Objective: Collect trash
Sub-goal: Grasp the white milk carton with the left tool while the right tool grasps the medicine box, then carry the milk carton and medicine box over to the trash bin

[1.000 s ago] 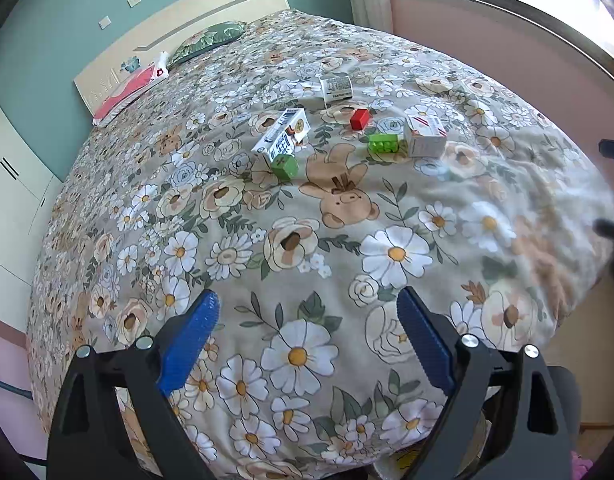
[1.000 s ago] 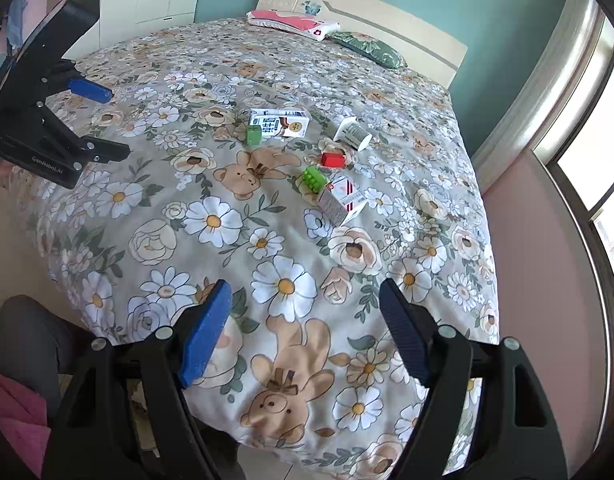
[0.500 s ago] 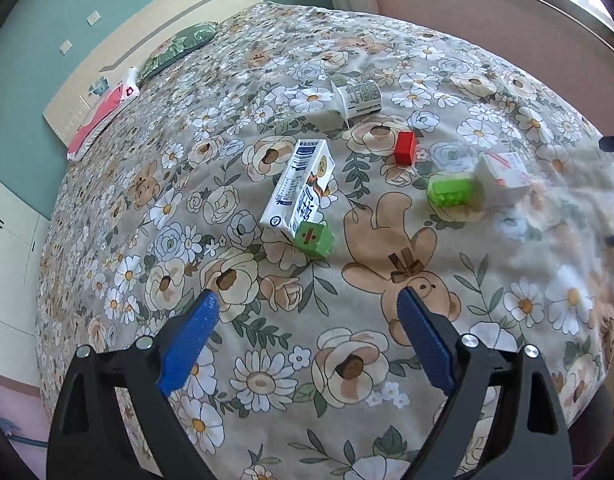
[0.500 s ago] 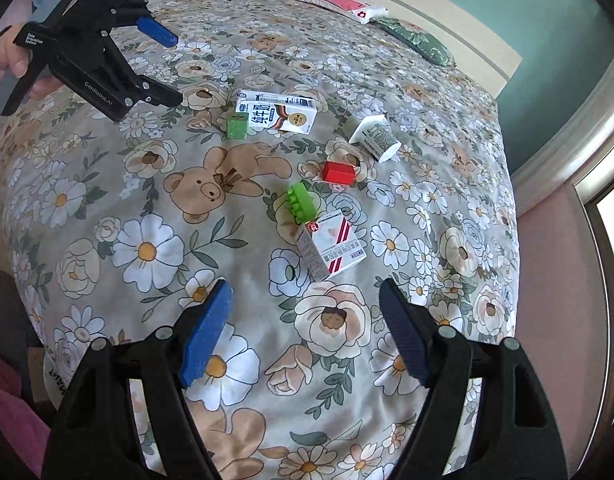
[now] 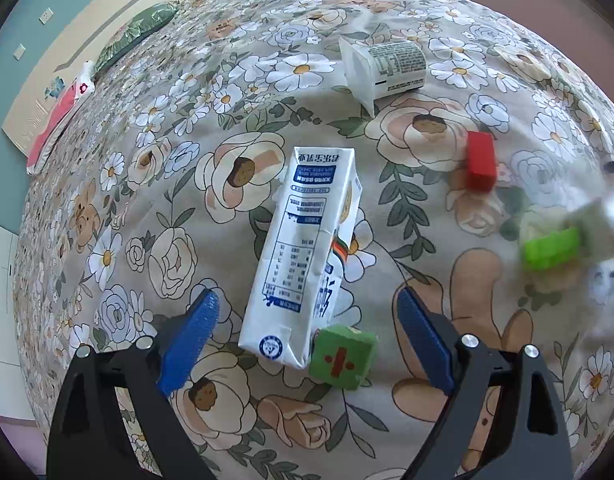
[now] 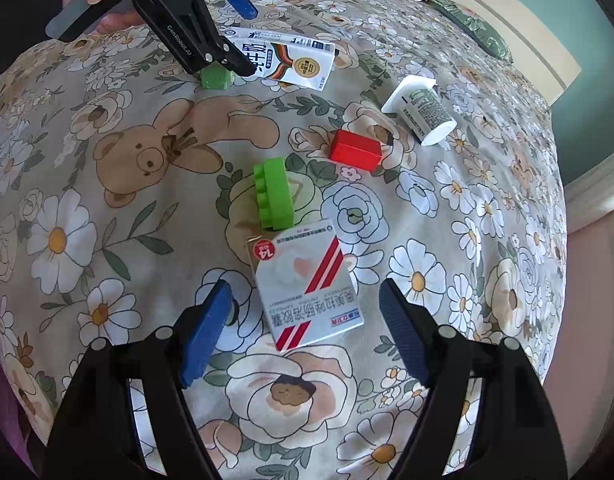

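A white and blue milk carton lies on the floral bedspread, its near end between the open jaws of my left gripper; it also shows in the right wrist view. A white medicine box with red stripes lies between the open jaws of my right gripper. A white yogurt cup lies on its side farther back, also in the right wrist view. Neither gripper touches anything.
A green cube touches the carton's near corner. A red block and a green toothed block lie between the trash items. Pillows and a headboard are at the far end. The bed edge drops off on the right.
Both grippers moved forward and down over the bed. The left now straddles the milk carton's near end, the right straddles the medicine box. Both stayed open.
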Action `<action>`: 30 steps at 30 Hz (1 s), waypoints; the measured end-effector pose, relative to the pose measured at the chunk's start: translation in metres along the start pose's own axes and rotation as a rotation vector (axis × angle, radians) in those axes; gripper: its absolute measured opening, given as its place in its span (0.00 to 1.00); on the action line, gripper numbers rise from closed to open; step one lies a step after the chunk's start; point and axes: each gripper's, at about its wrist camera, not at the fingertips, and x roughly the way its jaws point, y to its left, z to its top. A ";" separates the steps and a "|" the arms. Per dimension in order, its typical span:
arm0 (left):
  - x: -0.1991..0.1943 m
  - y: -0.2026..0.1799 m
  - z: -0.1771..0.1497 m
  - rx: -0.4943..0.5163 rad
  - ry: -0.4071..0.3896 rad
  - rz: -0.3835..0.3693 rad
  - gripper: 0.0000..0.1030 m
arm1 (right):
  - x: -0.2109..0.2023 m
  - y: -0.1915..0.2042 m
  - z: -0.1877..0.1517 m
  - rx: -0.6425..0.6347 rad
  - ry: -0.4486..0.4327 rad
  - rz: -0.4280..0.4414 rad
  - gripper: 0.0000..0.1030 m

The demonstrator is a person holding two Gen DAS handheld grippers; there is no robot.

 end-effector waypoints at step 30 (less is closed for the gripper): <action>-0.061 0.006 -0.006 -0.126 -0.049 -0.056 0.38 | -0.063 0.005 -0.002 0.054 -0.044 0.038 0.43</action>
